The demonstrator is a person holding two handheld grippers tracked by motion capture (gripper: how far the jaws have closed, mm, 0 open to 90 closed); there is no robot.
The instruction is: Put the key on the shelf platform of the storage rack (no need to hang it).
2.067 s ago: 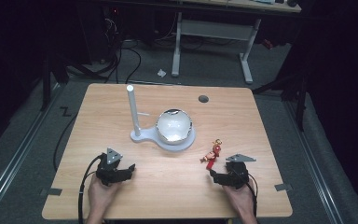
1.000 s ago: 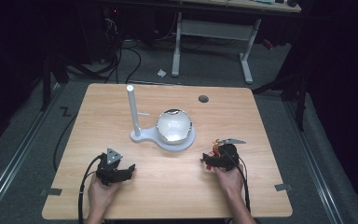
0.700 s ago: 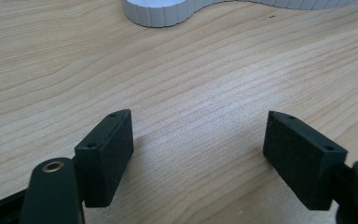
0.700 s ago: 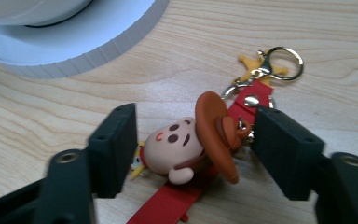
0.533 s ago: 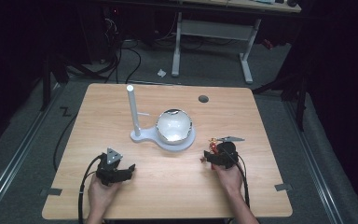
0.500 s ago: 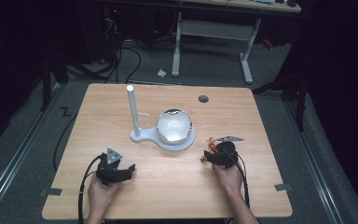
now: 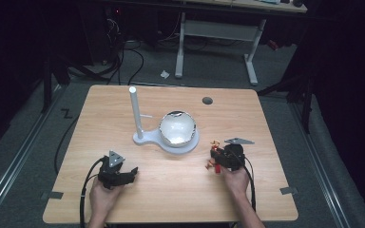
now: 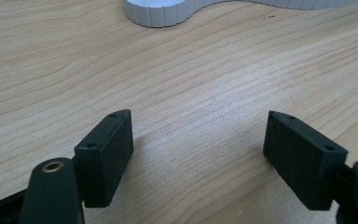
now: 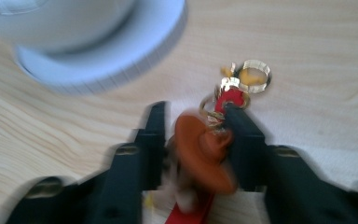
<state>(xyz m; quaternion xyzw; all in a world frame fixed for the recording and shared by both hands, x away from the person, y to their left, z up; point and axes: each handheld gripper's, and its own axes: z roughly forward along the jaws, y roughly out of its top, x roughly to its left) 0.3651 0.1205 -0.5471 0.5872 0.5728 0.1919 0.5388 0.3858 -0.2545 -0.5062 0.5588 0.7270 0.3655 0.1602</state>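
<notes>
On the wooden bench (image 7: pixel 171 190) stands a white stand (image 7: pixel 145 137) with an upright white post (image 7: pixel 134 111) and a round base, and a shiny silver bowl (image 7: pixel 177 129) sits on this base.

The left gripper (image 8: pixel 198 158) rests low on the bench near the person's edge, held by the left hand (image 7: pixel 103 197). Its two black fingers (image 8: pixel 106 156) are spread wide apart, and between them there is only bare wood. In the left gripper view the ribbed edge of the white stand is at the top, well apart from the fingers.

The right gripper (image 9: pixel 193 140) is held by the right hand (image 7: pixel 236 180), to the right of the stand's base. Its fingers (image 9: pixel 244 140) are closed around a small keychain charm (image 9: pixel 203 149), orange-brown and red, which is blurred. A gold ring and clasp (image 9: pixel 247 79) of the charm reach out past the fingertips and lie over the wood. The charm is just beside the white base but does not touch it. I cannot tell whether the charm is lifted or lies on the bench.

A thin grey plate (image 7: pixel 239 141) lies on the bench just beyond the right gripper.
</notes>
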